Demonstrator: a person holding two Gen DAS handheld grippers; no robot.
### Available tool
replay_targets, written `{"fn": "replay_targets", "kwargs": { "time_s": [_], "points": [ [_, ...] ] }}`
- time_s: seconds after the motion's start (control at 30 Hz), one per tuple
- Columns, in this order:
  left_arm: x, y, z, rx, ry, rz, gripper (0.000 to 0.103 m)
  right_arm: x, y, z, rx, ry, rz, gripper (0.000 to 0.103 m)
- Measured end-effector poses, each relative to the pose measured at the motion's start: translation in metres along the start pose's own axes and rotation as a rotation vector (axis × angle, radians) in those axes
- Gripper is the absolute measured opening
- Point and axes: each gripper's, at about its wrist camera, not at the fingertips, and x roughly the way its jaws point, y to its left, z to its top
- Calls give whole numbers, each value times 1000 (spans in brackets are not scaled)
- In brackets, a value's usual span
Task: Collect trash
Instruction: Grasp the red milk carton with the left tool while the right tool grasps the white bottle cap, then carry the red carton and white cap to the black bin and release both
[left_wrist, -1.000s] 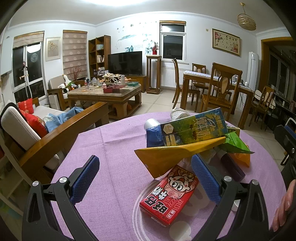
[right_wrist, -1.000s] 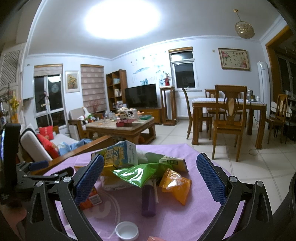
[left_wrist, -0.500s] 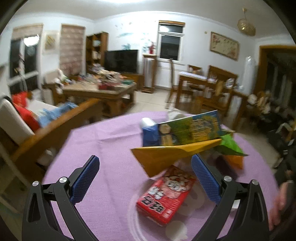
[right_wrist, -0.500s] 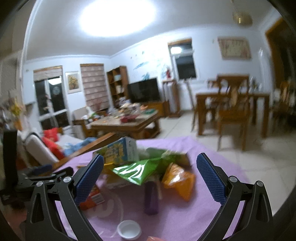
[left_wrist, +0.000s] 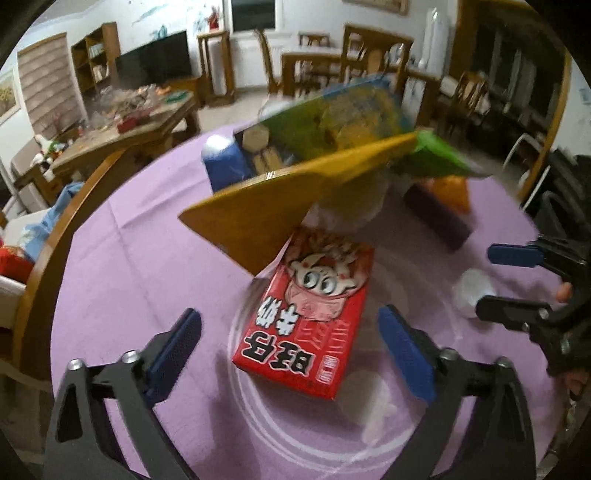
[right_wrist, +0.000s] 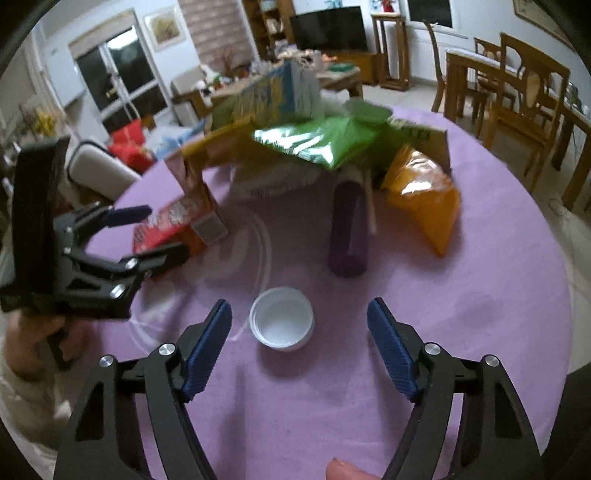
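While both claws hang wide open and empty over the round table (right_wrist: 498, 295) with its purple cloth, nothing has yet been picked up. Farthest left, the left claw (left_wrist: 290, 349) points down at the red carton (left_wrist: 308, 314), its blue pads (left_wrist: 173, 347) spread to either side of the carton's near end without touching it; that wide gape looks chosen to take the carton across its width. The carton lies flat, its far end tucked under a tilted yellow packet (left_wrist: 280, 206), so a straight lift may drag the packet along. To the carton's left the cloth is bare out to the table edge, leaving room to slide it free that way.

Moving right, the heap of trash sits toward the far side: a blue and green box (right_wrist: 266, 96) on top, a green wrapper (right_wrist: 321, 142) draped below it, a purple bottle (right_wrist: 349, 230) lying toward the viewer, and an orange bag (right_wrist: 424, 195) slumped on the right. They lean on one another, so pulling one could topple the rest.

Nearest the front, the right claw (right_wrist: 299, 349) brackets a white cap (right_wrist: 282, 323) that sits open side up, apart from the pile. Clear cloth surrounds it and runs right to the table edge, so closing on it looks unobstructed.
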Motion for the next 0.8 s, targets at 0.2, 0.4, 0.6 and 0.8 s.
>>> {"fn": "replay_targets", "kwargs": {
  "time_s": [0.2, 0.4, 0.6, 0.8],
  "points": [
    [-8, 2, -7, -15, 14, 1, 50, 10, 14, -3, -49, 10, -85, 37],
    [-23, 4, -11, -17, -30, -22, 50, -16, 10, -13, -13, -34, -16, 37],
    [-55, -4, -16, -13, -103, -141, 50, -92, -26, -40, 89, -136, 104, 37],
    [-77, -79, 1, 79, -160, -316, 50, -178, -96, -90, 259, -384, -26, 37]
  ]
}}
